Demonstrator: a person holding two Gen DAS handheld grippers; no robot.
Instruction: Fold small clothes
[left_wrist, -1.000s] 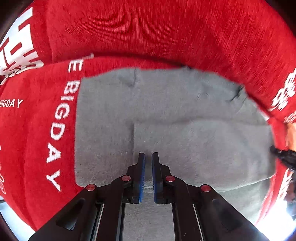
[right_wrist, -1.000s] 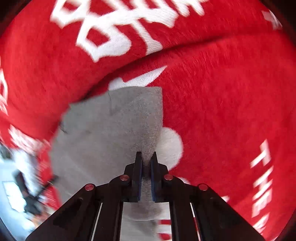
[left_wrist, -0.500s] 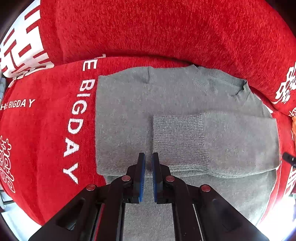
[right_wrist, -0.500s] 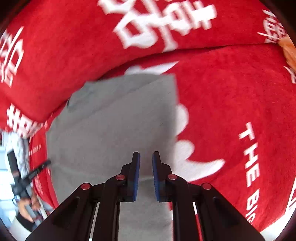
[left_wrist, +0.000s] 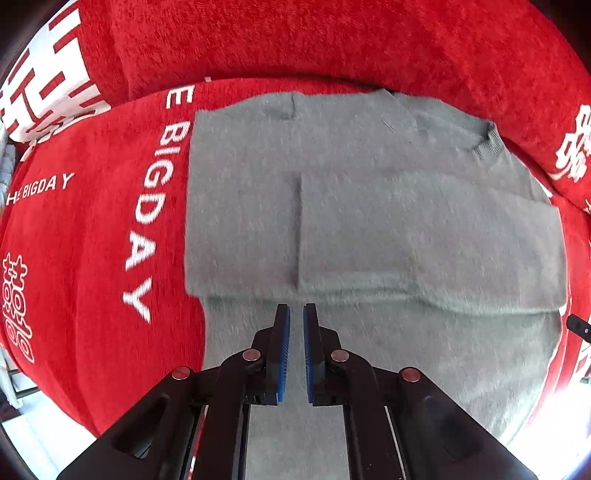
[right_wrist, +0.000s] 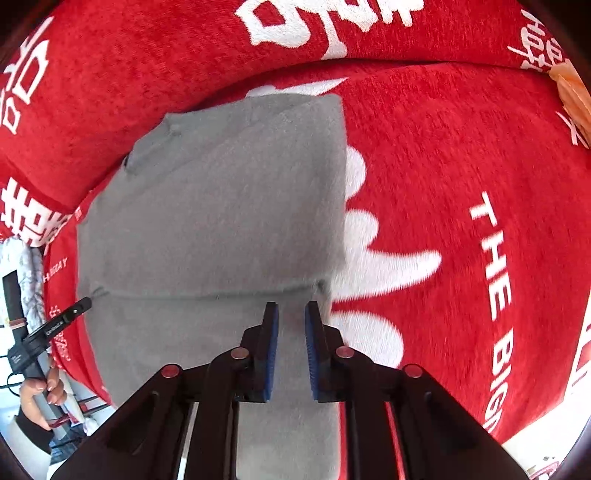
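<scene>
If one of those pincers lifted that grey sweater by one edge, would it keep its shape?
Probably not. The grey sweater looks like soft, fuzzy knit lying limp in folded layers, so it would likely droop and unfold. It should feel light and hardly slide on the plush red cover.

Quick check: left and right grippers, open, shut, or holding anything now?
Left gripper: shut, empty, above the grey sweater.
Right gripper: jaws opening, nothing between them.

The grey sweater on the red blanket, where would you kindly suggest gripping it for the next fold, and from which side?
Grip the grey sweater at its near hem, coming straight down from above. That end lies flat and single-layered below the sleeve already folded across the body, so lifting it toward the collar should halve the garment. It probably needs both corners pinched.
</scene>
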